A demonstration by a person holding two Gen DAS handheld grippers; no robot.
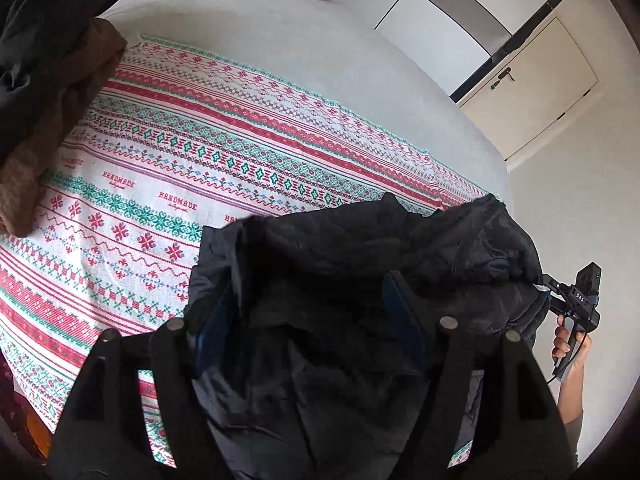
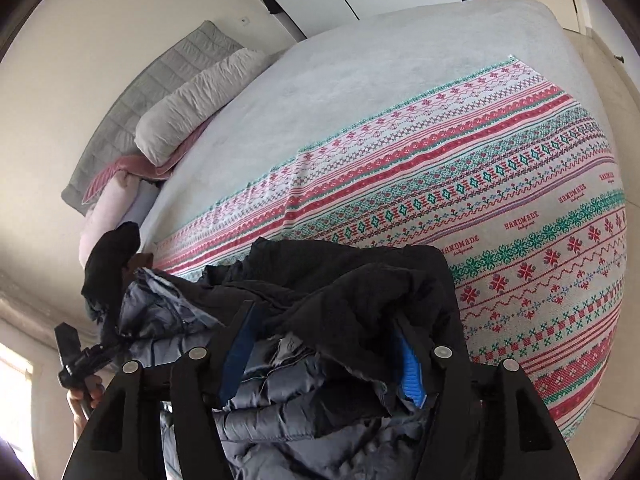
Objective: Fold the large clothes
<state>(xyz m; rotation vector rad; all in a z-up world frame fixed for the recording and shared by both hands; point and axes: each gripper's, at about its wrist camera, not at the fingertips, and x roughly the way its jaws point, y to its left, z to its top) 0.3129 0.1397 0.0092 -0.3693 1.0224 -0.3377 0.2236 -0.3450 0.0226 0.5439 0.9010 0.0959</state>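
Observation:
A dark navy padded jacket (image 1: 360,264) hangs bunched between my two grippers, held above the near edge of the bed. My left gripper (image 1: 304,304) has jacket fabric filling the wide gap between its blue-padded fingers (image 1: 404,312). My right gripper (image 2: 324,344) likewise has the jacket (image 2: 340,296) bunched between its fingers (image 2: 412,372). In the left wrist view the right gripper (image 1: 540,284) grips the jacket's far end. In the right wrist view the left gripper (image 2: 112,344) holds the other end.
A patterned red, green and white cloth (image 1: 200,168) covers the grey bed (image 1: 280,40). A brown and dark clothes pile (image 1: 48,92) lies at its left. Pillows (image 2: 192,108) and a grey headboard (image 2: 132,96) are at the head. Wardrobe doors (image 1: 532,80) stand beyond.

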